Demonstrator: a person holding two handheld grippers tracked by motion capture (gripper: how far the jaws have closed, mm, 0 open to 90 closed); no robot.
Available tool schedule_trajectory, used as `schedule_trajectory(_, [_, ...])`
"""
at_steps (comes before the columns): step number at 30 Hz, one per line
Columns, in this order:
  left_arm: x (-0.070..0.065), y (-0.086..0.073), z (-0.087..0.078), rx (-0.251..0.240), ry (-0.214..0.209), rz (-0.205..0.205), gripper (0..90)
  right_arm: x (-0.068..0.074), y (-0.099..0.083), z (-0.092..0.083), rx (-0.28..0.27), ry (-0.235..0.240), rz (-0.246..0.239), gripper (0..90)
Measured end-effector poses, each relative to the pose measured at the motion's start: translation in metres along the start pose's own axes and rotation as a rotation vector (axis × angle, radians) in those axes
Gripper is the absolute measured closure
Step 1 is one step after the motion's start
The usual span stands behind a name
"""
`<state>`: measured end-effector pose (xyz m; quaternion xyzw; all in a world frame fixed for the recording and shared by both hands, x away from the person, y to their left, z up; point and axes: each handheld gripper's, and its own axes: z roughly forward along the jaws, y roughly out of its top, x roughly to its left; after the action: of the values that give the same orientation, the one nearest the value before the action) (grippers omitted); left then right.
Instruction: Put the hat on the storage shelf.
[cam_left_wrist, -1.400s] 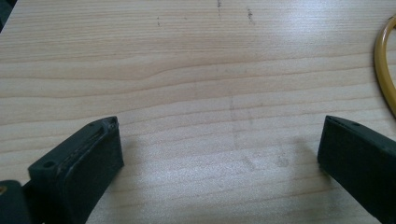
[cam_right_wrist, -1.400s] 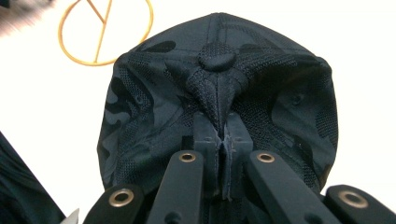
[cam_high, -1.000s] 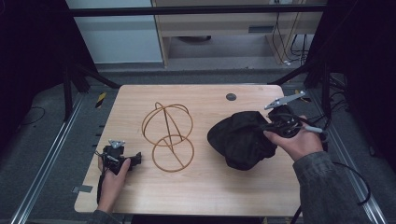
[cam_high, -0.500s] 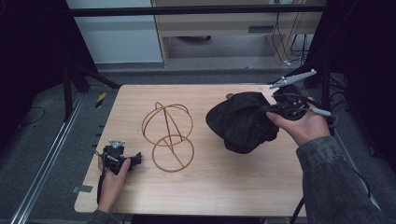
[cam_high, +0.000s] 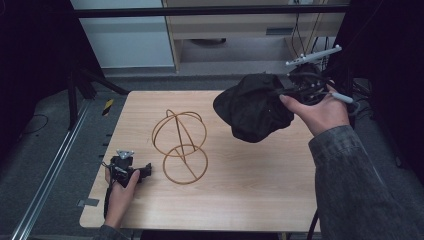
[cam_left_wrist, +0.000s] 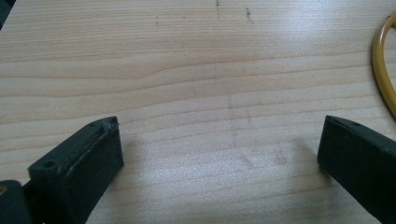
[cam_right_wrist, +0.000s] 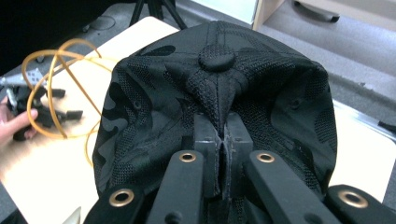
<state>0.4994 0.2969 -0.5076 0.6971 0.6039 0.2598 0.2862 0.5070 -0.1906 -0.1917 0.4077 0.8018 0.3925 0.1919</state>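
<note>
Bare table (cam_high: 260, 180) lies open from 4 to 7 o'clock — the wire frame (cam_high: 180, 147) blocks the middle, toward 9.

- Black cap (cam_high: 252, 107), camo-patterned mesh panels, round button on the crown (cam_right_wrist: 216, 58).
- Pinched by a fold of fabric, hanging clear above the table's far right part, crown tipped forward.
- Crumpled and sagging, well apart from the wire stand.
</note>
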Motion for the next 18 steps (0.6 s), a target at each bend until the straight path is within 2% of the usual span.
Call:
schedule_trajectory(8, [0.0, 0.0, 0.0, 0.0, 0.0, 0.0, 0.0, 0.013, 0.028, 0.006, -0.054, 0.028, -0.003, 87.1])
schedule_trajectory(18, [0.0, 0.0, 0.0, 0.0, 0.0, 0.0, 0.0, 0.043, 0.056, 0.015, -0.106, 0.084, -0.035, 87.1])
